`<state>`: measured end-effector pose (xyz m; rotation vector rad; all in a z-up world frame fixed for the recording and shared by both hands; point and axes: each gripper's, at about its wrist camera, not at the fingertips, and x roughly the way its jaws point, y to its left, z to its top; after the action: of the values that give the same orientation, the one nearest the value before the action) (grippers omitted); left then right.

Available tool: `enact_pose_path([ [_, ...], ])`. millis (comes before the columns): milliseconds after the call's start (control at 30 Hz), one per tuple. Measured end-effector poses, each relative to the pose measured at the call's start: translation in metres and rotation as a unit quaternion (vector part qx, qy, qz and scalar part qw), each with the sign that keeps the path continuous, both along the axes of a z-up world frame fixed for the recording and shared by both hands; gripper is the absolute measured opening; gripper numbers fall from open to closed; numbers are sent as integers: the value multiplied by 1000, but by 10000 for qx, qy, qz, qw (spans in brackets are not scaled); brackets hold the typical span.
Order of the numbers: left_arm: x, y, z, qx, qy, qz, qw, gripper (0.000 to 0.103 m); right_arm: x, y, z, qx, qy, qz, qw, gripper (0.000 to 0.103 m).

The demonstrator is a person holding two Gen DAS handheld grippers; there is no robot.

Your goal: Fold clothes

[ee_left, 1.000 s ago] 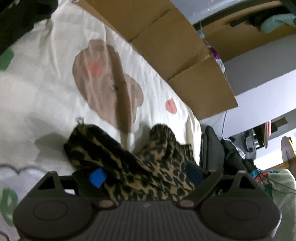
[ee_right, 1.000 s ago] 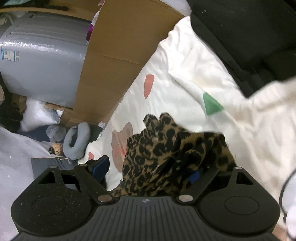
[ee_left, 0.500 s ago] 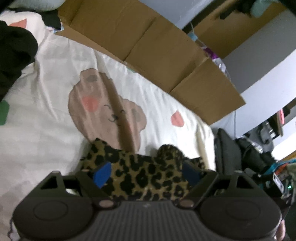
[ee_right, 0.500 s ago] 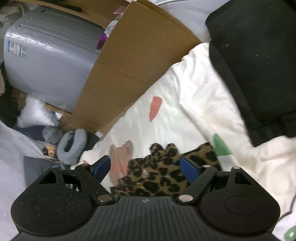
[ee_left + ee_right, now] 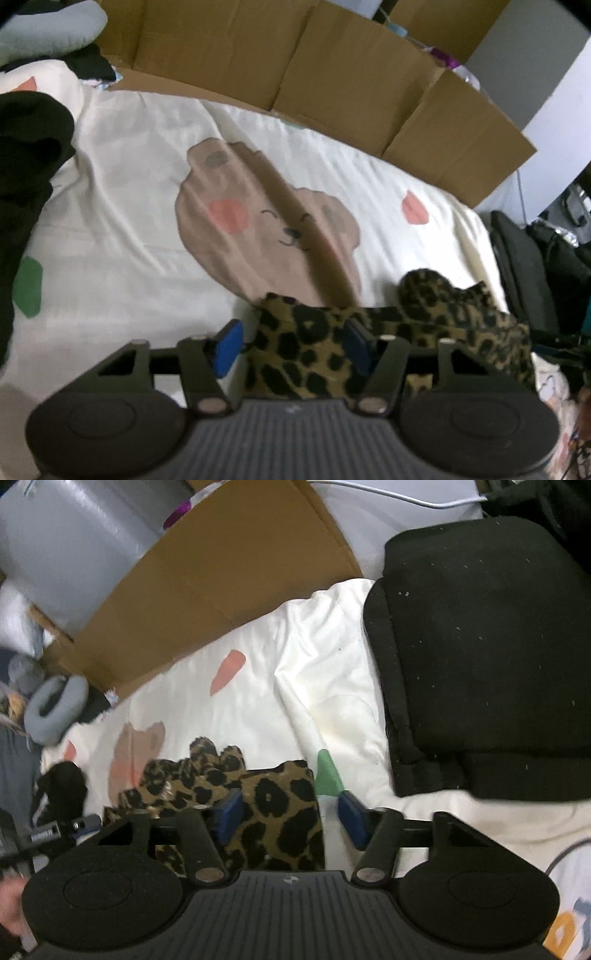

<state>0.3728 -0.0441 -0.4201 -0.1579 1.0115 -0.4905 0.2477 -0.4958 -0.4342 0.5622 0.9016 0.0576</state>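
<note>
A leopard-print garment [image 5: 388,332] lies bunched on the cream bedsheet [image 5: 129,206] with a bear print. My left gripper [image 5: 291,345] is open, its blue pads on either side of the garment's near-left corner. In the right wrist view the same garment [image 5: 236,794] lies on the sheet [image 5: 258,686]. My right gripper [image 5: 290,819] is open, with the garment's near-right corner between its pads. Neither gripper is pinching the cloth.
A folded black garment [image 5: 480,657] lies on the bed to the right; it also shows at the left edge of the left wrist view [image 5: 26,184]. Flattened cardboard [image 5: 295,74] lines the far side of the bed. A grey neck pillow [image 5: 55,709] lies beyond the bed.
Both grippers held the leopard garment lifted and bunched a second ago. They lowered it onto the sheet, opened, and pulled back toward its near edge.
</note>
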Motion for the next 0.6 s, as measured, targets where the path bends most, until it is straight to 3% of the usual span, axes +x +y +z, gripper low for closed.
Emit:
enact_pose_path([
  [133,6,-2,-8,-80,124,-196,9997,48,8,3,-1,-216,27,103,9997,47],
  [233,6,-2,-11,13,116,-177,9998,30,13,7,-2,-351,42,202,9992,41],
  [300,6,1,-11,17,98,-108,9999,18,16,7,-5,-364,123,248,9990,25],
  [400,2,5,-6,-18,13,-97,10000,11,16,6,-5,-241,123,198,9994,5],
  [600,-2,11,7,-32,-262,32,9996,8,10,7,11,-370,-150,83,9992,1],
])
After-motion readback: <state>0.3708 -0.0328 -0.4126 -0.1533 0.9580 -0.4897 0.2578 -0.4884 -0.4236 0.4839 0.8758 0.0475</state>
